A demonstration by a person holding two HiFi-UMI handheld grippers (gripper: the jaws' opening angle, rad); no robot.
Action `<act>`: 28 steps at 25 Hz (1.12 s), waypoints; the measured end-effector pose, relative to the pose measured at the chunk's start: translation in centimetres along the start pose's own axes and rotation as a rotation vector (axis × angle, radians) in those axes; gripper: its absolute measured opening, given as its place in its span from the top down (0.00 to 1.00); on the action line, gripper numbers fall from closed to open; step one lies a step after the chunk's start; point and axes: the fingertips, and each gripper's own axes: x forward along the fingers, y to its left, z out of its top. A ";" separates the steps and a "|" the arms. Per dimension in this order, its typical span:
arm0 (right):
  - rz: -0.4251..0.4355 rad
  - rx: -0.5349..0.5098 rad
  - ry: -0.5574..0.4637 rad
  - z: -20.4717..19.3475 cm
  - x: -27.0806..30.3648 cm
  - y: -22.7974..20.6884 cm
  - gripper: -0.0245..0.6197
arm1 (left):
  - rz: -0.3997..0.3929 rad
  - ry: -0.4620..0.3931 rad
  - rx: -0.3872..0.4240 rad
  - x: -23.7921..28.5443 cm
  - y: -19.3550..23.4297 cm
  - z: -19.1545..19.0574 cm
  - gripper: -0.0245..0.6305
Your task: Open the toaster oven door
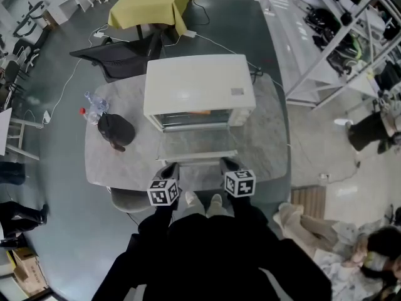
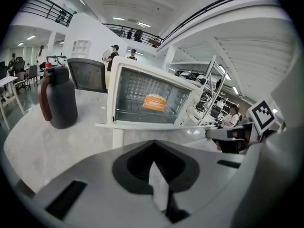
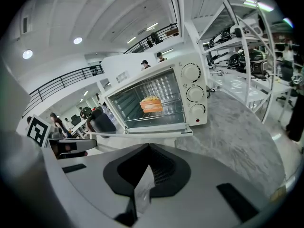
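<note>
The white toaster oven [image 1: 199, 86] stands on the grey marble table [image 1: 122, 162]. Its glass door [image 1: 195, 144] lies folded down flat toward me, with the handle [image 1: 197, 157] at the near edge. A piece of toast [image 2: 155, 101] rests on the rack inside, also visible in the right gripper view [image 3: 151, 104]. My left gripper [image 1: 169, 168] and right gripper [image 1: 229, 163] hover side by side just in front of the door handle, apart from it. Both look shut and empty in their own views, the left gripper [image 2: 153, 148] and the right gripper [image 3: 148, 151].
A dark jug [image 1: 115, 130] and a plastic bottle [image 1: 94, 105] stand on the table left of the oven. A black chair [image 1: 119, 58] and a yellow-covered table [image 1: 150, 2] are behind. Metal shelving [image 1: 338, 36] runs along the right.
</note>
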 end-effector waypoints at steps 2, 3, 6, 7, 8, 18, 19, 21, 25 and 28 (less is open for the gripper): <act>-0.010 -0.001 0.007 -0.2 0.0 -0.2 0.96 | -0.002 0.007 -0.001 0.1 0.0 -0.3 0.96; -0.011 0.000 0.011 -0.4 0.0 -0.2 0.96 | -0.003 0.010 -0.002 0.1 0.1 -0.4 0.96; -0.010 -0.002 0.020 -0.8 0.2 -0.3 0.96 | -0.003 0.016 -0.003 0.2 0.1 -0.7 0.96; -0.010 -0.002 0.023 -0.9 0.3 -0.3 0.96 | -0.004 0.019 -0.004 0.3 0.1 -0.8 0.96; -0.008 0.000 0.027 -1.0 0.4 -0.3 0.96 | -0.004 0.023 -0.006 0.3 0.2 -0.8 0.96; -0.016 0.011 0.054 -2.3 0.5 -0.6 0.96 | -0.004 0.060 -0.011 0.6 0.3 -2.1 0.96; -0.021 0.011 0.059 -2.6 0.5 -0.7 0.96 | -0.005 0.064 -0.012 0.7 0.3 -2.4 0.96; -0.026 0.011 0.064 -2.8 0.4 -0.8 0.96 | -0.005 0.071 -0.014 0.7 0.3 -2.7 0.96; -0.021 0.016 0.078 -3.1 0.5 -0.7 0.96 | -0.004 0.085 -0.016 0.9 0.4 -3.1 0.96; -0.026 0.013 0.080 -3.4 0.7 -0.9 0.96 | -0.002 0.095 -0.018 1.2 0.4 -3.6 0.96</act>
